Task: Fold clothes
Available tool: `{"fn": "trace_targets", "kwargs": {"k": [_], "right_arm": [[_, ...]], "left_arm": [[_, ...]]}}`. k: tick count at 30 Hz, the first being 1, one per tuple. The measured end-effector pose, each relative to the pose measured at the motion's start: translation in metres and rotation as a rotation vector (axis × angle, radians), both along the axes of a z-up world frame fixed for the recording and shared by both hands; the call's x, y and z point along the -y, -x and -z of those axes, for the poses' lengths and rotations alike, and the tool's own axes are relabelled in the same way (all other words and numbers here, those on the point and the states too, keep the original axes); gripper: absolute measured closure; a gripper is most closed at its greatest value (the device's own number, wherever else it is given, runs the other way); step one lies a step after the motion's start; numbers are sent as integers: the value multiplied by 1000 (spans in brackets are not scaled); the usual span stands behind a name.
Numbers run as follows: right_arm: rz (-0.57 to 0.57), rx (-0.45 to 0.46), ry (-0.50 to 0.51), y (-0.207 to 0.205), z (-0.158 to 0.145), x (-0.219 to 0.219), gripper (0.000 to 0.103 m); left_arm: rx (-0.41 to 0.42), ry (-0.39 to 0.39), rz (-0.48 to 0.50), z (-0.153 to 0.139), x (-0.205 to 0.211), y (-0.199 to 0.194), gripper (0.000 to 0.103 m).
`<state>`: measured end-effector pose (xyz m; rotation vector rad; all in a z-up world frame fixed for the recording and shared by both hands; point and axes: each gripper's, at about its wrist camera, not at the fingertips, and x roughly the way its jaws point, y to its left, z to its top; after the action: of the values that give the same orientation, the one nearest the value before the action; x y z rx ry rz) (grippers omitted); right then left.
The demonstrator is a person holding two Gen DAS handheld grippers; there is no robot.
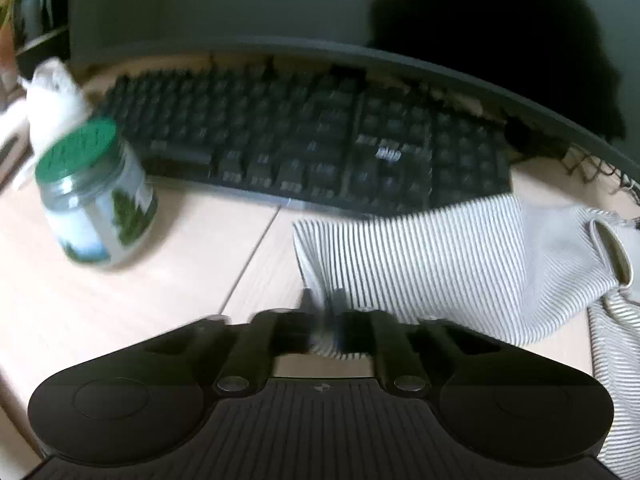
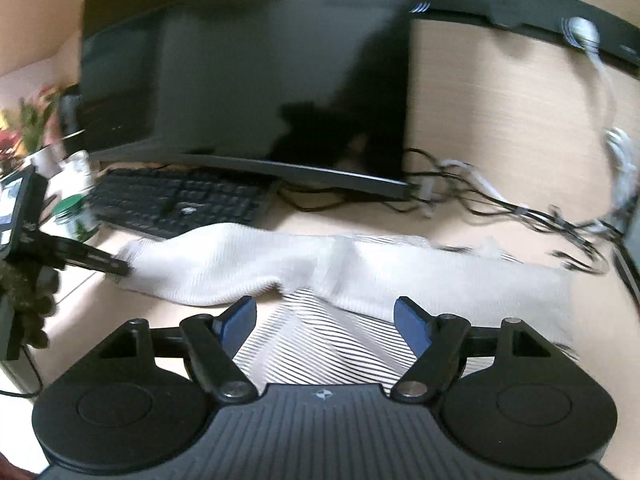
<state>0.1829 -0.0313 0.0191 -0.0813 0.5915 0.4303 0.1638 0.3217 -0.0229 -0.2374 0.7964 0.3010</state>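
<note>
Striped garment [image 1: 440, 264] pinched in left hand-held gripper [image 1: 326, 320]; right hand-held gripper [image 2: 325, 320] wide open above it.

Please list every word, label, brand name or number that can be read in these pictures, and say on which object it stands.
No text can be read in either view.
Jar: printed label with a green picture, lettering blurred.
Keyboard: key legends are only pale smears.
Monitor: screen dark, no brand mark legible.
Striped garment: stripes only, no tag visible.
Left gripper and right gripper: a small round mark, no words.
</note>
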Motion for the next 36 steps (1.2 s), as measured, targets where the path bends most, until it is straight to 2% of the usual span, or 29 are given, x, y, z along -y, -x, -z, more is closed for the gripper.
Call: {"fn": "trace_targets", "kwargs": {"k": [1,5,9,14,17,20,25,29,33,36], "right_arm": [[27,0,-4,2,-1,12,26],[162,-15,-41,1,0,63,26],[280,-29,-107,-3,3,110,26],[319,-20,-150,-5,6,144,26],[327,-13,-157,-4,6,161,26],[339,-8,-164,-3,5,180,26],[360,-12,-185,-9,8,206,26],[372,-25,-220,-19,13,222,26],[345,-40,-258,-40,18,227,26],[315,-74,-290,-67,24,222,27]], "left_arm": [[20,-10,15,-8,4,-2,98],[177,-5,128,-68,40,-6,99],[325,33,303,-130,100,-20,99],[384,88,520,-169,194,-54,99],[395,81,609,-177,250,-73,99],[376,95,663,-173,296,-91,98],[328,167,708,-160,335,-108,95],[318,157,683,-158,333,-112,79],[294,126,586,-148,302,-108,62],[242,87,511,-130,276,-101,49]]}}
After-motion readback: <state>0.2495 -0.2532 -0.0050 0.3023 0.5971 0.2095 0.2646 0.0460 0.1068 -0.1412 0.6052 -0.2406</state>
